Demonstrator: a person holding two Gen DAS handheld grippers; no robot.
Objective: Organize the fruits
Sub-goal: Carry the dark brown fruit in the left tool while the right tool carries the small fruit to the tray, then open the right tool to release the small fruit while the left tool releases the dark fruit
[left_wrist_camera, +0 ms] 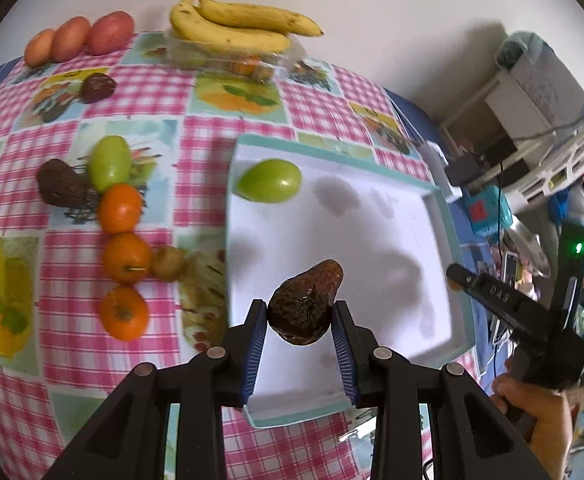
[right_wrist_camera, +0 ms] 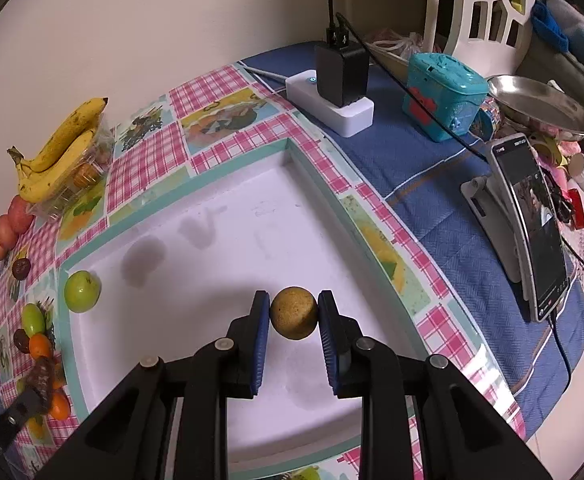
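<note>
Gripping a dark brown wrinkled fruit (left_wrist_camera: 306, 308), the left hand-held gripper (left_wrist_camera: 300, 312) has its two blue pads pressed against the fruit's sides, nearly closed around it, and holds it above the near part of the white tray (left_wrist_camera: 372, 240). The right hand-held gripper (right_wrist_camera: 294, 314) is clamped the same way on a small round tan fruit (right_wrist_camera: 294, 312), also above the tray. In the left wrist view the right hand-held gripper shows again at 3 o'clock, with the person's hand (left_wrist_camera: 540, 420) on its handle.

One green fruit (left_wrist_camera: 269, 180) lies in the tray at its 10 o'clock corner. On the checked tabletop (left_wrist_camera: 151, 92), at 9 o'clock of the tray, sit three oranges (left_wrist_camera: 125, 258), another green fruit (left_wrist_camera: 109, 162), a second dark fruit (left_wrist_camera: 61, 184) and a small tan fruit (left_wrist_camera: 167, 264), close together. At 12 o'clock, bananas (left_wrist_camera: 235, 24) rest on a clear plastic box (left_wrist_camera: 227, 58); three reddish fruits (left_wrist_camera: 79, 36) line the far edge at 11 o'clock.

Whether either held fruit touches the tray floor cannot be told. The contents of the clear box are too blurred to name. The hand-held grippers' own arms cover the near edge of the tray in both views, and the tabletop's left side is cut off by the lens rim.
</note>
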